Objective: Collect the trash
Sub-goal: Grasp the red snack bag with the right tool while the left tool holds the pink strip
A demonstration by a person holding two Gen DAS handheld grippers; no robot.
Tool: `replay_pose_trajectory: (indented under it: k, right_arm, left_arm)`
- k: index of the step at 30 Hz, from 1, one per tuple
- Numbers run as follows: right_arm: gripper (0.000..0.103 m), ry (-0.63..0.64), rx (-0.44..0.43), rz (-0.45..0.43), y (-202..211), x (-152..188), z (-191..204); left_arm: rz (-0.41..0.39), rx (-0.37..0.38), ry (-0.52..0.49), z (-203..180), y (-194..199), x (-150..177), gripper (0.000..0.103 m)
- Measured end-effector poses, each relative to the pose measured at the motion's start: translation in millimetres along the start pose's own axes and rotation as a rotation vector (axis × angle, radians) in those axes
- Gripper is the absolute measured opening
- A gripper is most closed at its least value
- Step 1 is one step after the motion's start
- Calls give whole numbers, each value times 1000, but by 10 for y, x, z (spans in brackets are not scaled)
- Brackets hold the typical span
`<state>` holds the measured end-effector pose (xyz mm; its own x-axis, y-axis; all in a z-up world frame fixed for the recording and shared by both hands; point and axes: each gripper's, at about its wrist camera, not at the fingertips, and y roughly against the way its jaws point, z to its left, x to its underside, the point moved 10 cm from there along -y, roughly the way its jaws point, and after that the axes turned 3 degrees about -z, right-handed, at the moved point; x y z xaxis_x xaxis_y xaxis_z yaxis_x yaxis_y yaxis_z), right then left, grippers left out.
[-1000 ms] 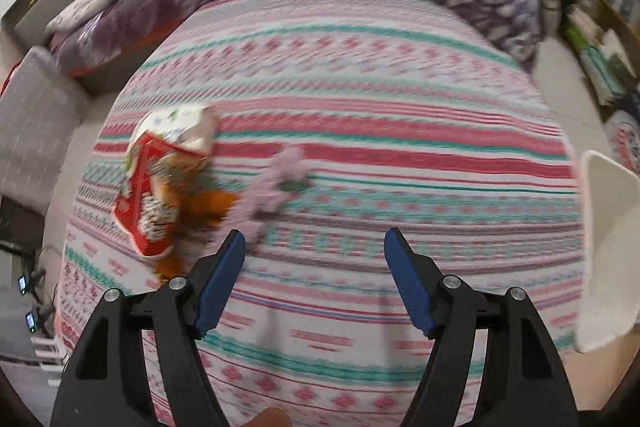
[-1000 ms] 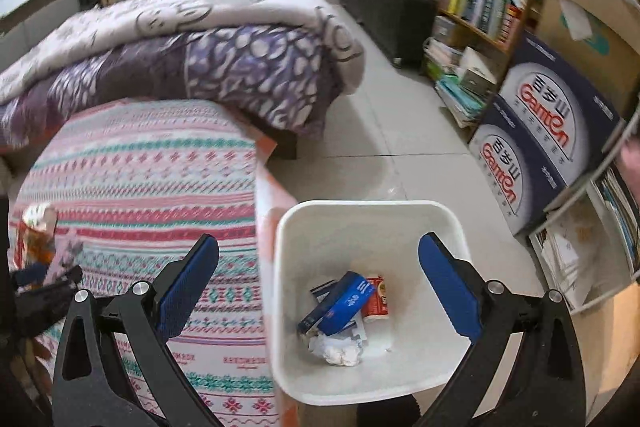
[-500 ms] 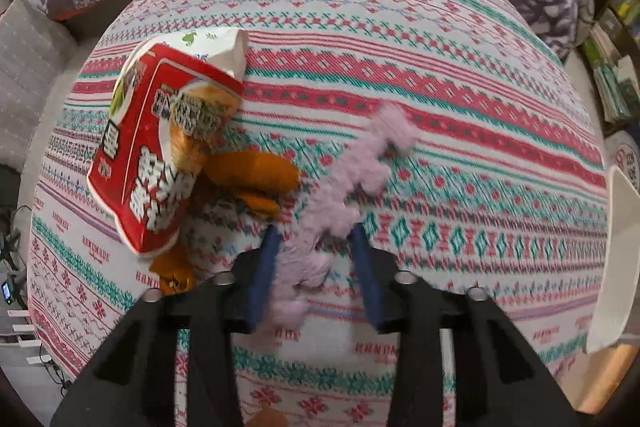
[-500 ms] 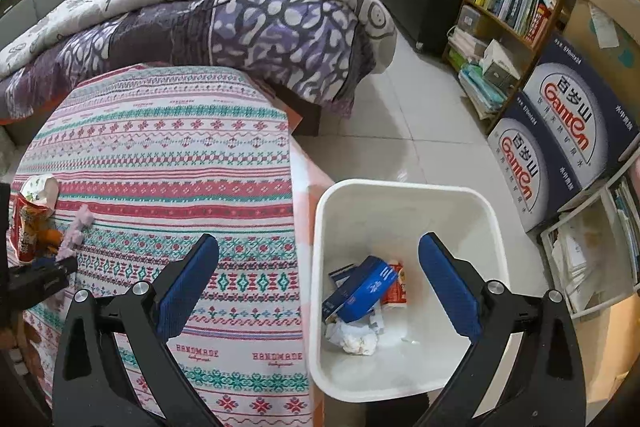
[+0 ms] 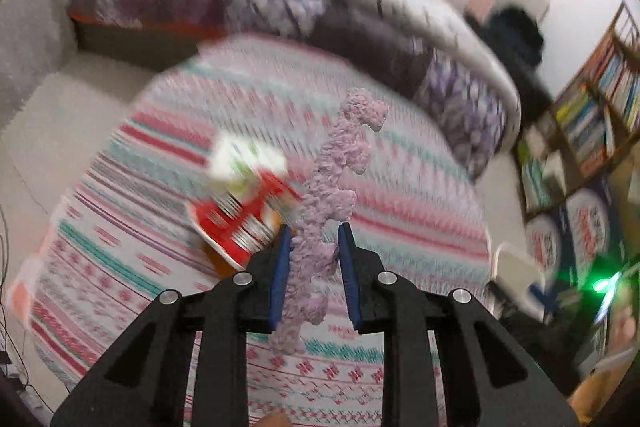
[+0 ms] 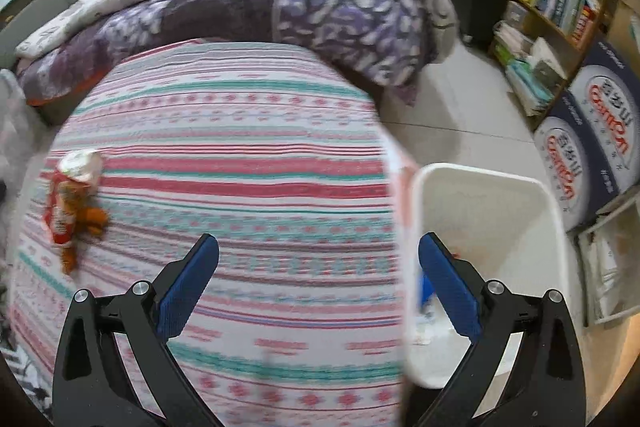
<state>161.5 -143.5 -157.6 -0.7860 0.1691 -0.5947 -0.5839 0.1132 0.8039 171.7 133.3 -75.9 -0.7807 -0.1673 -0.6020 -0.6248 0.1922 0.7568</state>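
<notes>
Trash: pink fuzzy strip [image 5: 328, 211] clamped in the left gripper [image 5: 312, 255], lifted clear of the striped bed [image 6: 240, 163], its free end sticking up and forward. Red snack bag [image 6: 66, 203] with orange scraps [image 6: 90, 219] lies on the bed's far left side. Right gripper [image 6: 318, 279] spread wide, holding nothing, above the bed edge beside the white bin [image 6: 552, 211] on the floor. Step judged: carrying the strip binward. Next calls for getting over the bin's mouth before letting go; limp strip may snag on the rim.
</notes>
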Motion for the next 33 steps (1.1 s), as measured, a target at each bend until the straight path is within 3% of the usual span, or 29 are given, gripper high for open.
replay_pose_trajectory:
  k: [6, 9, 13, 19, 23, 25, 26, 30, 33]
  right_arm:
    - [96, -30, -173, 20, 16, 7, 1054]
    - [96, -17, -244, 15, -11, -26, 1643]
    - [96, -79, -324, 107, -216, 31, 2184]
    - [96, -97, -274, 116, -451, -28, 2536]
    - [96, -99, -238, 202, -683, 14, 2625]
    - [80, -119, -263, 207, -730, 5, 2629]
    - [56, -109, -282, 210, -731, 4, 2643]
    - [45, -84, -331, 184, -607, -42, 2594]
    - [44, -99, -368, 152, -453, -123, 2464]
  left_arm:
    - [-229, -108, 42, 376, 672, -564, 24]
    - [-261, -126, 84, 625, 806, -694, 24]
    - [-239, -106, 138, 794, 783, -714, 24]
    - [-237, -107, 149, 868, 792, -672, 25]
    - [-245, -108, 167, 939, 788, -683, 25]
    - [-243, -106, 182, 982, 786, -685, 25]
    - [-242, -108, 186, 997, 782, -683, 25]
    - [-233, -115, 193, 1023, 752, -665, 25]
    - [-227, -123, 184, 971, 714, -642, 25]
